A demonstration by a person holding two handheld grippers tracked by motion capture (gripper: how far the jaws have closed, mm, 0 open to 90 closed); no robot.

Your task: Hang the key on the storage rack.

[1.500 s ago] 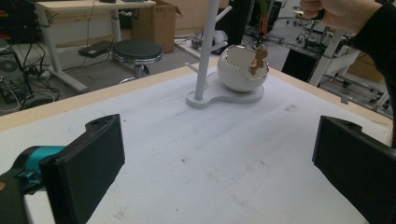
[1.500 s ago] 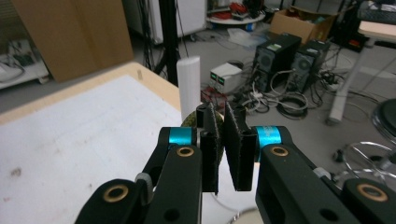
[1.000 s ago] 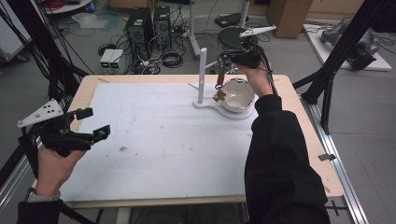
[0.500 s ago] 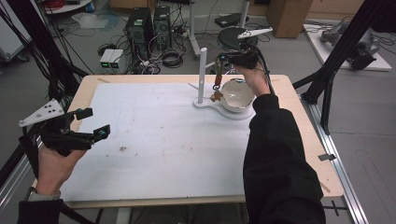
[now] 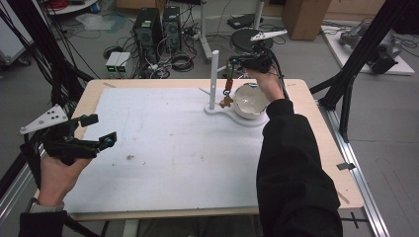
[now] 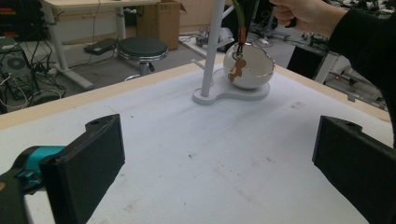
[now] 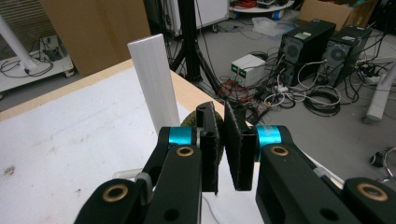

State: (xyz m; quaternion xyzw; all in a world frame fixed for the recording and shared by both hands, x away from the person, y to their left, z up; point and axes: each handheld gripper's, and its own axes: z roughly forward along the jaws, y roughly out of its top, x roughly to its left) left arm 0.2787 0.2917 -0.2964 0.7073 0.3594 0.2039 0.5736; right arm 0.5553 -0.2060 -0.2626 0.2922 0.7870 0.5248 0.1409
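The table (image 5: 148, 148) has a white mat, in a room full of cables. A little gingerbread charm (image 5: 227, 101) hangs straight down on its strap, between the white post (image 5: 213, 79) and the white bowl (image 5: 249, 101). The right tool (image 5: 232, 61) pinches the strap right above it. The left tool (image 5: 94, 131) waits wide apart, far from the post.

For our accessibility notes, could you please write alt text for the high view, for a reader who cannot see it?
The right tool, jaws shut on a cord, dangles a small gingerbread-man charm between a white post and a broken-egg-shaped white bowl, both on one white base at the table's far side. The left tool, jaws open, hovers at the near left over the white mat.
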